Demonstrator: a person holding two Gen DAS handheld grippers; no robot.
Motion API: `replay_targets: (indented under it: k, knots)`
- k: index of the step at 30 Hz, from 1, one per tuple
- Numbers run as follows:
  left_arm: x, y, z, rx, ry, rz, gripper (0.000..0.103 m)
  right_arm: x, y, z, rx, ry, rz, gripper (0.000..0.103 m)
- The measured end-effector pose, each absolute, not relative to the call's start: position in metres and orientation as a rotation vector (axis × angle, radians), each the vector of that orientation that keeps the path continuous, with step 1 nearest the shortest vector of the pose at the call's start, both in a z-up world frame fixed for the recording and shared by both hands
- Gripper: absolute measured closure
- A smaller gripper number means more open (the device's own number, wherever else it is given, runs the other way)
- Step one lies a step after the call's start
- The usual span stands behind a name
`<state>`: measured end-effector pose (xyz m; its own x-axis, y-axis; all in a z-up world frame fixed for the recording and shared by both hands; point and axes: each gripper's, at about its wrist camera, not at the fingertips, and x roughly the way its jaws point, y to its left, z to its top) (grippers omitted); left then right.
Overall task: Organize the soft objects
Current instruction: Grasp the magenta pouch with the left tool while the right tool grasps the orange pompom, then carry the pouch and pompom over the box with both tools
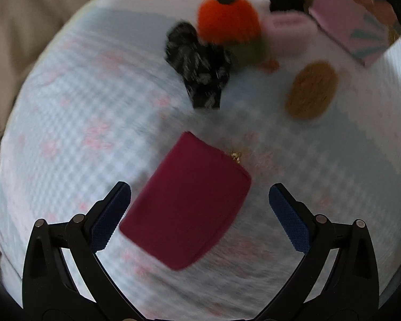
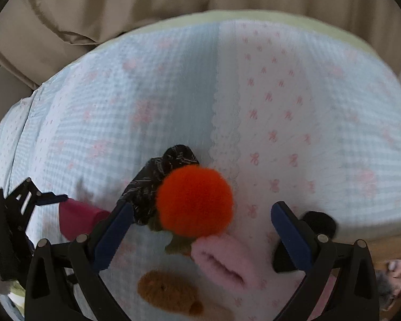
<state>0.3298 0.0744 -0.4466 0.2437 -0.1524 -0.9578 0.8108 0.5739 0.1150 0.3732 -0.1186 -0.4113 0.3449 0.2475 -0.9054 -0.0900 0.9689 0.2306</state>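
A dark red soft pouch point(image 1: 185, 200) lies on the blue checked bedspread point(image 1: 80, 123), between the open jaws of my left gripper point(image 1: 199, 215). My right gripper point(image 2: 201, 230) is open above an orange fluffy ball point(image 2: 194, 201) with a green stem. Next to the ball lie a black patterned scrunchie point(image 2: 157, 179), a pink fuzzy piece point(image 2: 222, 262) and a brown plush disc point(image 2: 165, 291). The same ball point(image 1: 228, 21), scrunchie point(image 1: 197, 61), pink piece point(image 1: 288, 32) and disc point(image 1: 311, 89) show at the top of the left wrist view. The pouch point(image 2: 77, 219) and left gripper point(image 2: 26, 206) appear at left in the right wrist view.
A pink patterned box point(image 1: 353, 24) stands at the far right of the bed. A black fuzzy item point(image 2: 320, 223) lies behind my right finger. Beige curtain fabric point(image 2: 147, 5) hangs beyond the bed's far edge. The bedspread has a white section with pink bows point(image 2: 294, 112).
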Motion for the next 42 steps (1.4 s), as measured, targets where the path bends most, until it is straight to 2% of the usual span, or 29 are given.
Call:
replay_targets:
  k: [3,5,6,12,14,26,33,42]
  knots:
    - [0.336,0.073,-0.464,0.732,1.19,-0.772,0.002,0.383,-0.116,-0.432,0.182,1.249,0.233,0.014]
    - [0.339,0.074,-0.47,0.714,1.204,-0.771,0.002,0.388,-0.114,-0.442,0.202,1.27,0.247,0.027]
    - [0.34,0.074,-0.472,0.703,1.205,-0.774,0.002,0.389,-0.114,-0.445,0.203,1.275,0.246,0.029]
    - [0.339,0.069,-0.489,0.766,1.213,-0.784,0.012,0.39,-0.109,-0.456,0.222,1.292,0.256,0.055]
    - [0.338,0.07,-0.493,0.777,1.213,-0.797,0.026,0.387,-0.106,-0.455,0.207,1.286,0.254,0.064]
    - [0.342,0.077,-0.471,0.713,1.224,-0.741,0.052,0.366,-0.113,-0.425,0.231,1.196,0.218,0.067]
    - [0.337,0.093,-0.425,0.597,1.187,-0.655,0.054,0.347,-0.117,-0.38,0.237,1.116,0.217,0.067]
    - [0.309,0.104,-0.326,0.415,1.097,-0.529,0.054,0.295,-0.117,-0.286,0.246,0.98,0.217,0.067]
